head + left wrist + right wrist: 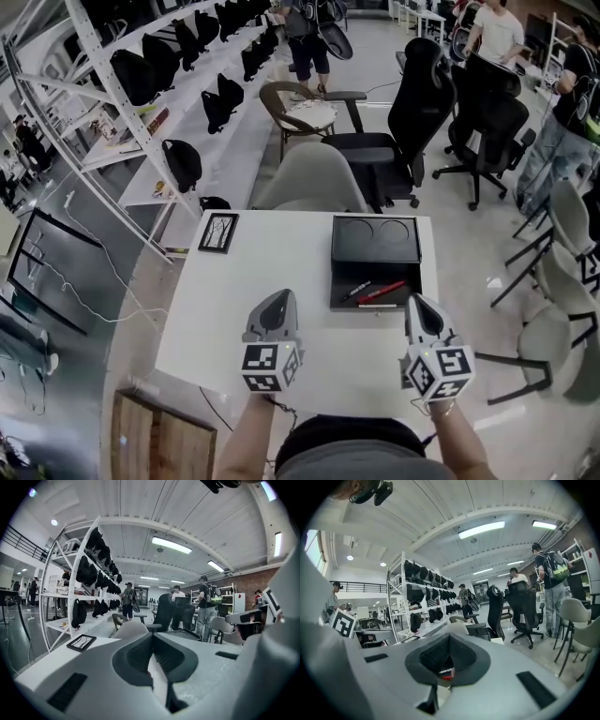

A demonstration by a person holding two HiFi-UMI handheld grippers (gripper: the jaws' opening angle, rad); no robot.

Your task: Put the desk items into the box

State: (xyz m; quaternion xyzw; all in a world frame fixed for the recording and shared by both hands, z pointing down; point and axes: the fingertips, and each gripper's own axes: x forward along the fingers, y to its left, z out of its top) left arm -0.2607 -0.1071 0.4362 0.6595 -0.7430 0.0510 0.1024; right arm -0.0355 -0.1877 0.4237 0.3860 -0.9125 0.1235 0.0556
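Since left gripper point(278, 296) and right gripper point(416, 300) are clenched empty, nudging the picture frame point(217, 232) (flat, thin) could slide it off the table point(281, 272).

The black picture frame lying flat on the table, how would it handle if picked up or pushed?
The picture frame looks rigid, so it probably won't flex. Lying flat on the table, it likely slides rather than tips when pushed. Its front may be glazed, so possibly fragile.
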